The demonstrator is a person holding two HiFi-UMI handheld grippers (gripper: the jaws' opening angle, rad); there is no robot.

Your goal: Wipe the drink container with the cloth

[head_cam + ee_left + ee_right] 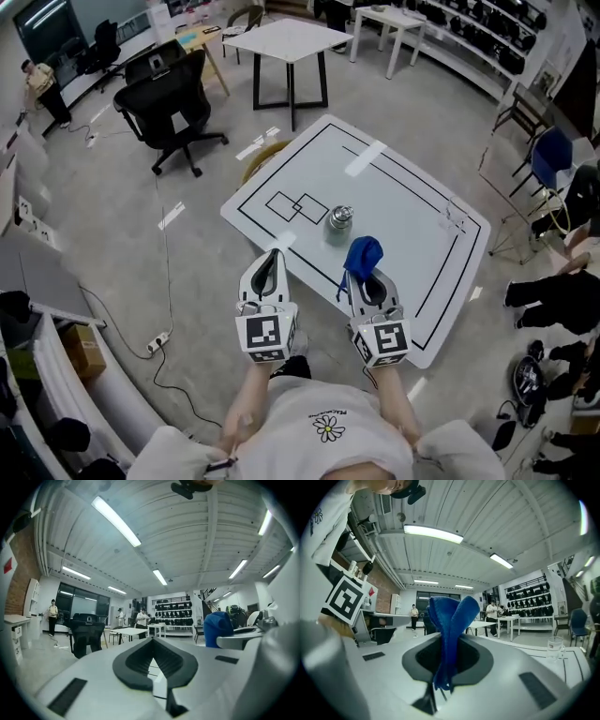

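The drink container (338, 223), a small shiny jar-like vessel, stands near the middle of the white table (412, 202), which is marked with black lines. My right gripper (362, 274) is over the table's near edge, just short of the container, shut on a blue cloth (363, 253). In the right gripper view the cloth (449, 625) stands up between the jaws and hangs down over them. My left gripper (272, 257) is level with it on the left, shut and empty; its jaws (151, 641) meet with nothing between them. The cloth (217, 628) shows at that view's right.
A clear glass (554, 647) stands on the table's right part. A black office chair (174, 99) and a small white table (289, 41) stand beyond. A blue chair (550, 155) and a person's legs (553, 295) are at the right. A cable (164, 309) runs across the floor at the left.
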